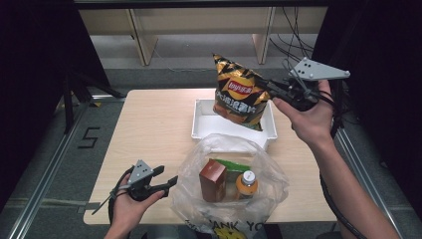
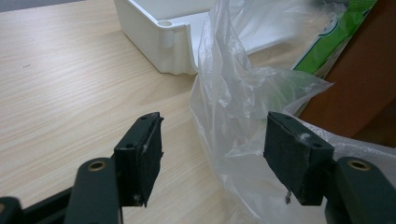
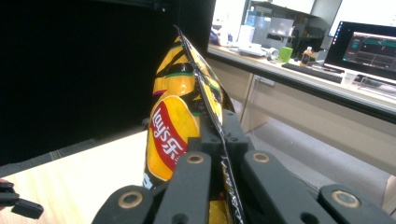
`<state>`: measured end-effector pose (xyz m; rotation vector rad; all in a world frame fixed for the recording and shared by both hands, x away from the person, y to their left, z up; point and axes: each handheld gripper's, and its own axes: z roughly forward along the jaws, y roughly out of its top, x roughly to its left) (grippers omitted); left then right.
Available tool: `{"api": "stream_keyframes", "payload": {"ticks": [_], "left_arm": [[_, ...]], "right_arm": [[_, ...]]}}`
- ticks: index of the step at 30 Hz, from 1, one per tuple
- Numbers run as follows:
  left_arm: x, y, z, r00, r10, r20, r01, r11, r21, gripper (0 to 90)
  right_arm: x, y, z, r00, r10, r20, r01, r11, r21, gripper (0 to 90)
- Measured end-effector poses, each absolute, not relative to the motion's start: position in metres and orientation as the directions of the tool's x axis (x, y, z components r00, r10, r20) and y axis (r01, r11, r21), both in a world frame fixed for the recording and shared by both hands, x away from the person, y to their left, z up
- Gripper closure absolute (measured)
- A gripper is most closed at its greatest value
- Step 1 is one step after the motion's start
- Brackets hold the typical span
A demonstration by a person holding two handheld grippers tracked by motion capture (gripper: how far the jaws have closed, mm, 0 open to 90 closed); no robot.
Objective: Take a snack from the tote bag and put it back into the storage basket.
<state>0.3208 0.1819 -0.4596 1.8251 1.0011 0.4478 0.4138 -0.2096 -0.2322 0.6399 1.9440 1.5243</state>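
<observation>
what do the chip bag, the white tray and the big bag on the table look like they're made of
Chip bag: glossy printed film, probably foil-lined plastic, with a crimped edge seam. White tray: likely moulded rigid plastic, smooth with a slight sheen and rounded corners. Big bag: thin clear plastic film, wrinkled and see-through.

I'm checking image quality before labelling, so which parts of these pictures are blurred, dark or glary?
High view: room edges black, wooden table evenly lit. Left gripper view: green packet and clear plastic bag soft, the left gripper sharp. Right gripper view: left half black, monitor glows, yellow-and-black crisp bag slightly blurred.
</observation>
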Motion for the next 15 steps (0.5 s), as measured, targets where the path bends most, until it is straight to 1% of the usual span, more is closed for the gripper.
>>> {"api": "stream_keyframes", "payload": {"ticks": [1, 4, 7, 8, 13, 14, 15], "left_arm": [[0.321, 0.182, -0.459, 0.594, 0.795, -0.124, 0.438, -0.190, 0.879, 36.4], [0.321, 0.183, -0.459, 0.598, 0.793, -0.115, 0.430, -0.197, 0.881, 36.4], [0.321, 0.183, -0.459, 0.601, 0.792, -0.111, 0.428, -0.201, 0.881, 36.5], [0.321, 0.184, -0.459, 0.601, 0.792, -0.112, 0.427, -0.199, 0.882, 36.4], [0.321, 0.186, -0.459, 0.595, 0.795, -0.115, 0.430, -0.194, 0.882, 36.5], [0.321, 0.186, -0.459, 0.589, 0.798, -0.126, 0.437, -0.183, 0.881, 36.5], [0.320, 0.186, -0.459, 0.587, 0.800, -0.123, 0.437, -0.186, 0.880, 36.5]], "right_arm": [[0.415, -0.209, -0.233, -0.723, 0.678, -0.132, 0.032, 0.224, 0.974, 90.0], [0.420, -0.208, -0.236, -0.715, 0.684, -0.144, 0.029, 0.234, 0.972, 90.0], [0.423, -0.207, -0.240, -0.710, 0.692, -0.126, 0.057, 0.235, 0.970, 90.0], [0.427, -0.208, -0.241, -0.709, 0.691, -0.139, 0.045, 0.242, 0.969, 90.0], [0.436, -0.206, -0.247, -0.714, 0.691, -0.114, 0.080, 0.242, 0.967, 90.0], [0.438, -0.205, -0.248, -0.712, 0.694, -0.111, 0.081, 0.238, 0.968, 90.0], [0.441, -0.205, -0.249, -0.716, 0.686, -0.131, 0.065, 0.253, 0.965, 90.0]]}}
